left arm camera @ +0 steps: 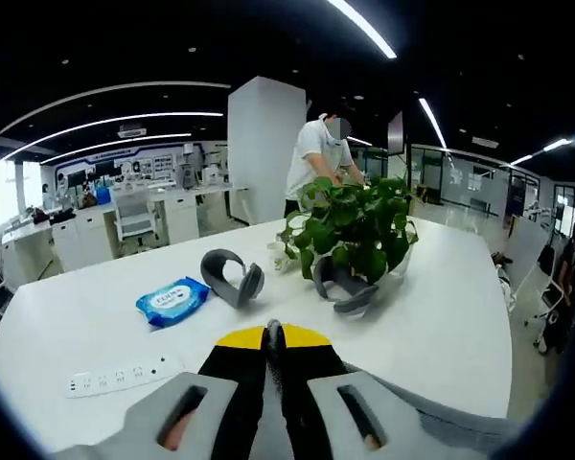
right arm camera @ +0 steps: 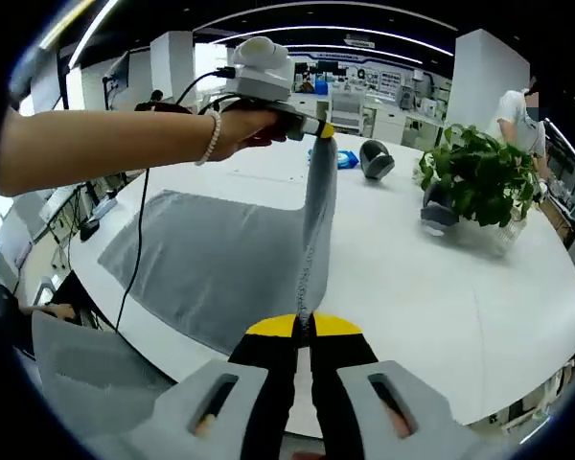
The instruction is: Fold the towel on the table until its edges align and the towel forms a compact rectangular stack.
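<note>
Towel [right arm camera: 220, 264], soft, light and limp, drapes over the table's [right arm camera: 441, 287] near-left part; 1 edge hangs taut between both grippers. Left gripper [right arm camera: 324, 129] and right gripper [right arm camera: 303, 326] fingers pinch its corners—good holds.

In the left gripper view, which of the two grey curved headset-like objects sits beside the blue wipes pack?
The left grey object, standing in the open just right of the blue wipes pack. The other grey object lies under the potted plant.

One towel [right arm camera: 211, 268], one plant [left arm camera: 355, 225], two grey headsets [left arm camera: 233, 276], one wipes pack [left arm camera: 172, 301], one power strip [left arm camera: 115, 378], two grippers [right arm camera: 304, 331]
</note>
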### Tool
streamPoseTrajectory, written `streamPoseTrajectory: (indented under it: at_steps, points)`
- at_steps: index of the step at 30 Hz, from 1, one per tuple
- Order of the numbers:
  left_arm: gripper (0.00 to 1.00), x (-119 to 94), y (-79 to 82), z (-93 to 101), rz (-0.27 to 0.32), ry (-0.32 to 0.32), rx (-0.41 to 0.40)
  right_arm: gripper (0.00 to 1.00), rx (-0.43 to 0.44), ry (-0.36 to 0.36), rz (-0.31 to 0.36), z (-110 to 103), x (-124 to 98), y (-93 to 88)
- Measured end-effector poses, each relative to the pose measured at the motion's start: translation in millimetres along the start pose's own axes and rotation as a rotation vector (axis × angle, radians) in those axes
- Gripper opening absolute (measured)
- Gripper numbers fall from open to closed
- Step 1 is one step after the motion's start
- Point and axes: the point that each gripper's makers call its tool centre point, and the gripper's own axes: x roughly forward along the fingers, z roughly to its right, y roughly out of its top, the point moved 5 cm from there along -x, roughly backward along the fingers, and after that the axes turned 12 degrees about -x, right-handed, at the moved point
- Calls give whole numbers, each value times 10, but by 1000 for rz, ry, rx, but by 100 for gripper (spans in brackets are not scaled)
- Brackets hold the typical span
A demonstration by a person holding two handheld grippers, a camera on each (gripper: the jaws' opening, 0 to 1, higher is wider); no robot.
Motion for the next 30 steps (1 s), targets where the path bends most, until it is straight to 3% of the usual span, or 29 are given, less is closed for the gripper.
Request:
streamPoseTrajectory:
  at_steps: [10, 30]
  points:
    - [4, -494, 117, -455, 46, 49, -22, 1, -93, 57, 48, -534, -23, 402]
    - [4, -1287, 194, -1235, 99, 117, -50, 1, -173, 139, 119, -1447, 56, 899]
